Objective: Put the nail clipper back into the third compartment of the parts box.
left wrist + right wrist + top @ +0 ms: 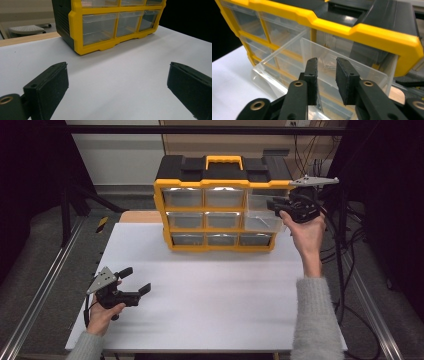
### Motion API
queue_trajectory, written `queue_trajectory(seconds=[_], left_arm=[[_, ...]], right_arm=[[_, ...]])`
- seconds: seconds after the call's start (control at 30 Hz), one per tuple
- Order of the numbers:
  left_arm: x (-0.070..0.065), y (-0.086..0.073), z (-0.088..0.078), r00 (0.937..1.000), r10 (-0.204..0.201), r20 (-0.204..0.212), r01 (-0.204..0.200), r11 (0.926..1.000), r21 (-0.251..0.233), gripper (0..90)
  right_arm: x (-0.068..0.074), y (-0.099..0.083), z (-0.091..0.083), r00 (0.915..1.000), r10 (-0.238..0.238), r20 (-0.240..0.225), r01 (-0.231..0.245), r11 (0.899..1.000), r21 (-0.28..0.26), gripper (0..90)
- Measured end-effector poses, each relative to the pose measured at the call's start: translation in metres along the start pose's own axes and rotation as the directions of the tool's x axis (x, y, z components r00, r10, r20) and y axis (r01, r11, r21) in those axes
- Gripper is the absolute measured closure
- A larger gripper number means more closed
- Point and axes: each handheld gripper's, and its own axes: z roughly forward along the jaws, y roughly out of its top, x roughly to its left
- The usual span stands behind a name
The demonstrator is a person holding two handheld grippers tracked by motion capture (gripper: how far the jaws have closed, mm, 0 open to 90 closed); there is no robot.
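At the upper right of the high view, the right claw (325, 80) stood slightly parted around the wall of the pulled-out clear drawer (352, 67) in the yellow organizer (215, 184). Clearing it called for backing straight off. The left claw (134, 281) rested spread on the desk (215, 295).

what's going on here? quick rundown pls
A person works a yellow-and-black drawer organizer on a white table with two handheld claws. The right claw is at the pulled-out clear drawer in the top right slot, jaws slightly apart around its side wall, not clearly pressing on it. The left claw sits wide open above the table's near left, holding nothing.
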Motion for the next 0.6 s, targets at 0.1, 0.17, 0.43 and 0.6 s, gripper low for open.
queue_trajectory(seconds=[0.1,0.17,0.43,0.6], left_arm=[[0.000,0.000,0.000,1.0000,0.000,0.000,0.000,1.0000,-0.001,3.5],[0.000,0.000,0.000,1.0000,-0.001,0.000,0.001,1.0000,-0.001,3.5],[0.000,0.000,0.000,1.0000,-0.001,0.000,0.001,1.0000,0.001,3.4],[0.000,0.000,0.000,1.0000,-0.002,0.000,0.002,1.0000,0.001,3.4]], right_arm=[[0.001,0.000,-0.003,1.0000,-0.001,-0.006,0.001,1.000,-0.030,62.3],[0.001,0.000,-0.005,0.9999,-0.001,-0.010,0.000,0.999,-0.039,59.3],[0.013,-0.001,-0.016,0.9995,-0.011,-0.030,0.006,0.987,-0.159,29.1],[0.023,-0.004,-0.023,0.9973,-0.028,-0.067,0.014,0.978,-0.207,15.9]])
